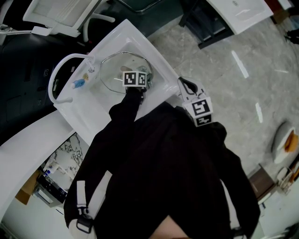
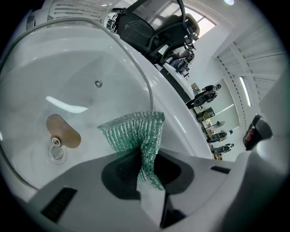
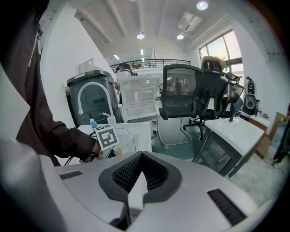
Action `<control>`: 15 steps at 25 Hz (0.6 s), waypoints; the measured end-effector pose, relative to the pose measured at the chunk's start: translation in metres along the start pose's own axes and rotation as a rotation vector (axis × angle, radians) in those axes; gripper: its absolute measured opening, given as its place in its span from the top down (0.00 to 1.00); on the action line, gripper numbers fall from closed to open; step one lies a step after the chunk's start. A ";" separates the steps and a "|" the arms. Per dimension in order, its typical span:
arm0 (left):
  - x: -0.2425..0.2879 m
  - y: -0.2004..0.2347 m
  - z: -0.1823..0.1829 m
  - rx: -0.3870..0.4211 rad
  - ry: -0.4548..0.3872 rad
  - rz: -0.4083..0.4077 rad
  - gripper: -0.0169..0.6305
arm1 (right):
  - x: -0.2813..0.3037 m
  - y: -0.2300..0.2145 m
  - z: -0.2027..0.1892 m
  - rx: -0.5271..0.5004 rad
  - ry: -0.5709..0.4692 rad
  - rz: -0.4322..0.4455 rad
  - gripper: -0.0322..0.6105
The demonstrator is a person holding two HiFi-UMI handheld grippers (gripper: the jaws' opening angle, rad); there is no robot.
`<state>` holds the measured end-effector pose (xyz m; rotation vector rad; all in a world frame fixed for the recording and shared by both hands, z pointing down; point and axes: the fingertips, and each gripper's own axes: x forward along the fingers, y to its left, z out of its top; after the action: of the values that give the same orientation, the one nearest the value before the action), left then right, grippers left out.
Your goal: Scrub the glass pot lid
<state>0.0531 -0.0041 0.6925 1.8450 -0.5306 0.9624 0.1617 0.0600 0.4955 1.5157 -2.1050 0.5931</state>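
Observation:
The glass pot lid (image 1: 117, 70) lies in the white sink (image 1: 140, 42). In the left gripper view the glass lid (image 2: 90, 59) fills most of the picture, and its brown knob (image 2: 63, 131) shows through the glass. My left gripper (image 1: 140, 80) is over the lid's right side. It (image 2: 145, 167) is shut on a green scrubbing cloth (image 2: 136, 129), whose free end stands against the glass. My right gripper (image 1: 188, 86) hangs beside the sink's right edge, away from the lid. Its (image 3: 136, 181) jaws are shut with nothing between them.
A curved white faucet (image 1: 60, 70) and a blue-capped bottle (image 1: 79, 84) stand at the sink's left. A white dish rack (image 1: 60, 11) is behind them. Office chairs (image 3: 195, 90) and a white desk (image 3: 240, 127) lie to the right, across open floor (image 1: 243, 84).

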 end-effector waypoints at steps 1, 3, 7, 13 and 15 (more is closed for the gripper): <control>0.000 -0.001 0.002 0.002 -0.003 -0.002 0.86 | 0.000 -0.001 0.000 -0.001 -0.001 -0.001 0.95; -0.001 -0.005 0.005 0.007 -0.010 -0.005 0.86 | -0.001 -0.003 0.000 -0.002 -0.003 -0.004 0.95; -0.002 -0.012 0.010 0.013 -0.013 -0.004 0.86 | -0.003 -0.008 0.001 0.004 -0.009 -0.012 0.95; -0.003 -0.014 0.013 0.009 -0.018 -0.002 0.86 | -0.003 -0.008 0.003 -0.001 -0.010 -0.010 0.95; -0.004 -0.015 0.014 0.008 -0.021 -0.001 0.86 | -0.003 -0.007 0.003 -0.002 -0.012 -0.009 0.95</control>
<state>0.0667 -0.0095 0.6779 1.8642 -0.5393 0.9472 0.1687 0.0585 0.4913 1.5297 -2.1060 0.5801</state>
